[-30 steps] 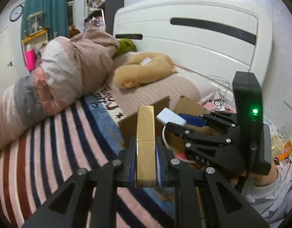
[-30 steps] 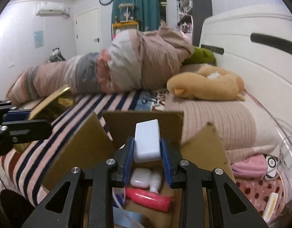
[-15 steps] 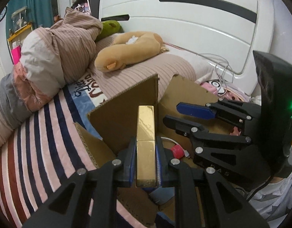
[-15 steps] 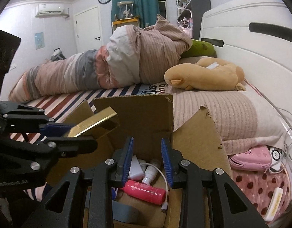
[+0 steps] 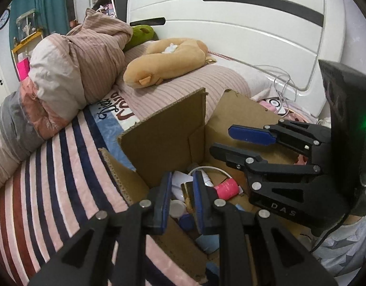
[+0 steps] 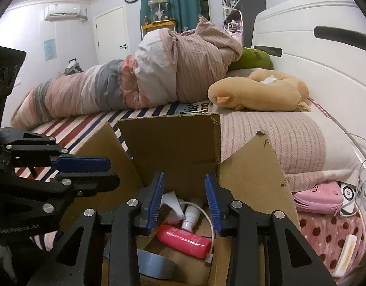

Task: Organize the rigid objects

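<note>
An open cardboard box (image 5: 168,133) (image 6: 173,140) sits on the bed with its flaps up. Inside lie a pink bottle (image 6: 184,239) (image 5: 227,188), a white bottle with a cable (image 6: 191,217), a roll of grey tape (image 6: 154,265) and the gold bar (image 5: 186,189). My left gripper (image 5: 181,197) is open over the box, just above the gold bar. My right gripper (image 6: 184,202) is open and empty over the box; it also shows in the left wrist view (image 5: 233,140). The left gripper shows at the left of the right wrist view (image 6: 97,170).
A striped sheet (image 5: 52,171) covers the bed, with a bundled duvet (image 6: 159,71) and a tan plush toy (image 6: 259,93) behind the box. The white headboard (image 5: 242,23) is at the right. A pink case (image 6: 318,196) and cables lie beside the box.
My left gripper moved over the box and let go of the gold bar, which now lies inside. My right gripper dropped the white box earlier and has opened wider.
</note>
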A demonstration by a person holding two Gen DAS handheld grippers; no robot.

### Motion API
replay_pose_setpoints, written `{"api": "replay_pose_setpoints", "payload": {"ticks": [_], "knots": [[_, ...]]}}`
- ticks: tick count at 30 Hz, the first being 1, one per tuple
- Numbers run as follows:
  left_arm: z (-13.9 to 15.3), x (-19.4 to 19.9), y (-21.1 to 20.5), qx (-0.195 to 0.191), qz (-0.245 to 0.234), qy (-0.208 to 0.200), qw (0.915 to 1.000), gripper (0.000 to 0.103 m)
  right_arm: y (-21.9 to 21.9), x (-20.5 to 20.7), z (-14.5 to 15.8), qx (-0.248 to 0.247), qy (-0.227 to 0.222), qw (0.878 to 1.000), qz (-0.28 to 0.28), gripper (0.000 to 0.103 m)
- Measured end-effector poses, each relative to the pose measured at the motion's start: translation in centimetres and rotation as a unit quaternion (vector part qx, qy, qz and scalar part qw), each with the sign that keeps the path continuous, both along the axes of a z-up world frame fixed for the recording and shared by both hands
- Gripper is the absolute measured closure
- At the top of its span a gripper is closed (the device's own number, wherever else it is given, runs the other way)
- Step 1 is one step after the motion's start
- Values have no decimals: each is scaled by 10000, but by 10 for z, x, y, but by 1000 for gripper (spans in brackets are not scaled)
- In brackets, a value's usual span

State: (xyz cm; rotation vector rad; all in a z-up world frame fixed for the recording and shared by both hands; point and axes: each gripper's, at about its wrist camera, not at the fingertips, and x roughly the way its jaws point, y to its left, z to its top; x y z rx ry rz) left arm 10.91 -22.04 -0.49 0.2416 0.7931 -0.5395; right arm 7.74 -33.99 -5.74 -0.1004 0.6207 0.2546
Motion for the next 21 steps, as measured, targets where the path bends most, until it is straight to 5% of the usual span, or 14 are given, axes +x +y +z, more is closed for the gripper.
{"api": "replay_pose_setpoints", "payload": {"ticks": [3,6,11,21], "knots": [[4,-4,8,-87,62,-44,9999,84,1,-1,0,6,7,10000,36,69],[11,-11,20,-207,230,-192,9993,70,1,-3,3,85,-31,9998,170,62],[27,-31,48,-428,742,-674,9940,31,4,-17,16,290,-376,9967,653,42],[34,-64,101,-608,1926,-1197,9720,14,27,-49,36,374,-986,9812,1619,10]]}}
